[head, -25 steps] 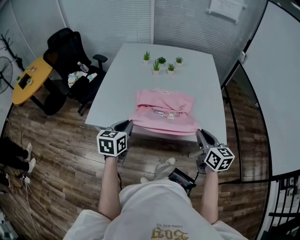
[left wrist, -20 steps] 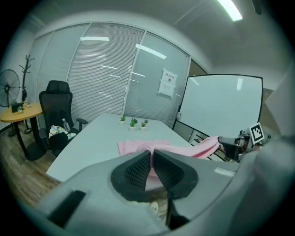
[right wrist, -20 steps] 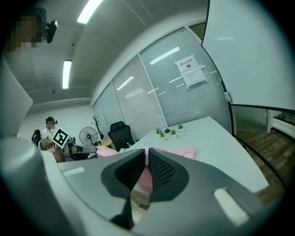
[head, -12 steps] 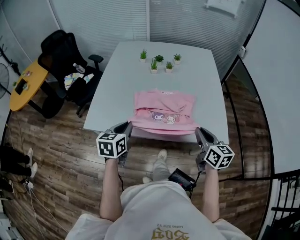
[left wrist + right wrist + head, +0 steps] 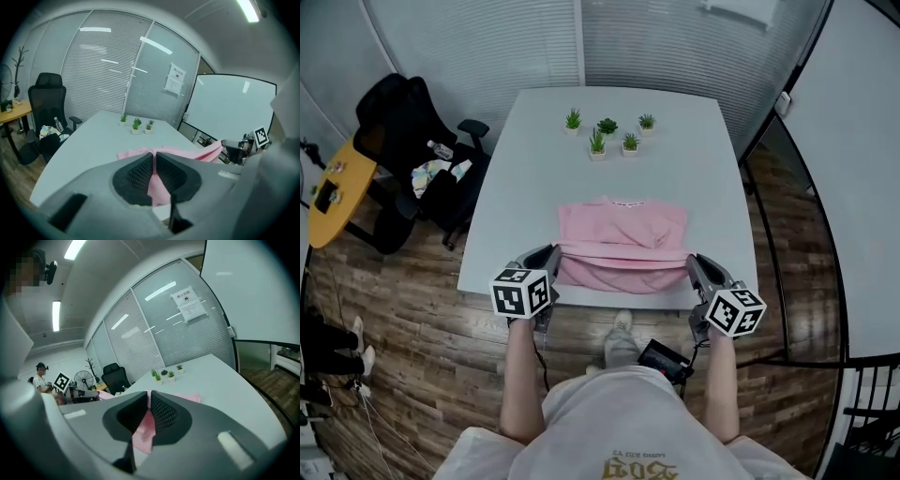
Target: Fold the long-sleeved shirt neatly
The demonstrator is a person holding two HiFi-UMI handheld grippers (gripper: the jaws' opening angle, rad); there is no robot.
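On the table (image 5: 675, 141): shirt (image 5: 623, 225) hem now pulled up, picture covered
Left gripper (image 5: 554, 252): pinched tight on shirt
Right gripper (image 5: 692, 262): pinched tight on shirt too

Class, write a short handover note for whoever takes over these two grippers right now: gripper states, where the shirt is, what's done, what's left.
Left gripper: shut on the near left corner of the pink shirt.
Right gripper: shut on its near right corner.
Shirt: on the white table, collar toward the potted plants, near edge lifted between the grippers.
Done: sleeves appear tucked in.
Left: carry the held edge toward the collar, lay it flat, release.
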